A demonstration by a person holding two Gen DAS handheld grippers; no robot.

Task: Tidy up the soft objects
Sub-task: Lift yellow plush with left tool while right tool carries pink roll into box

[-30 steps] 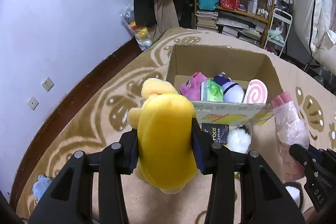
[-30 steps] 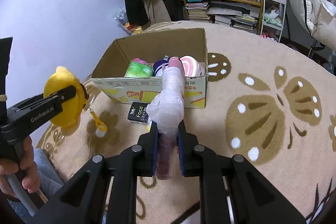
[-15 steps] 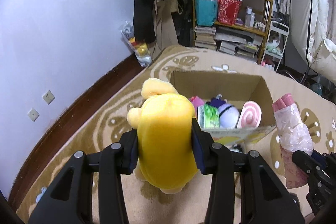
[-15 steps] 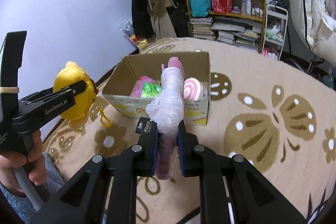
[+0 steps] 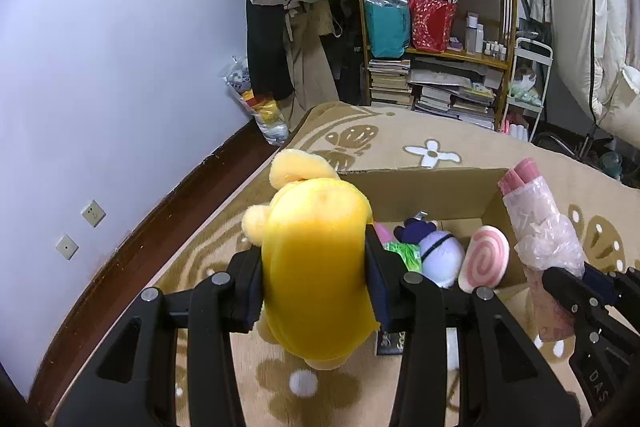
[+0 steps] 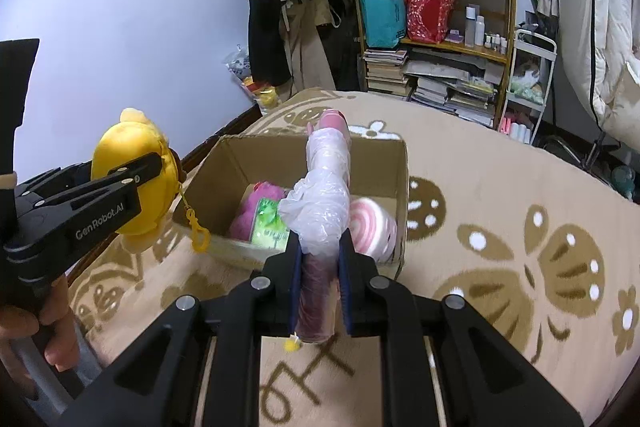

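My left gripper [image 5: 316, 279] is shut on a yellow plush toy [image 5: 316, 267], held in the air just before the near left corner of an open cardboard box [image 5: 420, 183]. From the right wrist view the same yellow plush toy [image 6: 128, 163] hangs left of the cardboard box [image 6: 400, 171], a yellow clip dangling under it. My right gripper [image 6: 319, 267] is shut on a pink roll wrapped in clear plastic [image 6: 324, 195], which stands upright over the box's near wall. Inside lie a pink swirl cushion [image 5: 484, 259], a purple-and-white plush [image 5: 440, 255], a green packet [image 6: 270, 223] and a pink plush [image 6: 258, 207].
The box stands on a beige rug with brown flower patterns [image 6: 520, 227]. A dark packet [image 5: 390, 343] lies on the rug before the box. A white wall with a dark baseboard [image 5: 120, 259] runs along the left. Shelves with books and bags [image 5: 436, 67] stand behind.
Both grippers have risen and moved toward the box with their loads. I see deeper into the box now, and the pink roll has come over its near wall.
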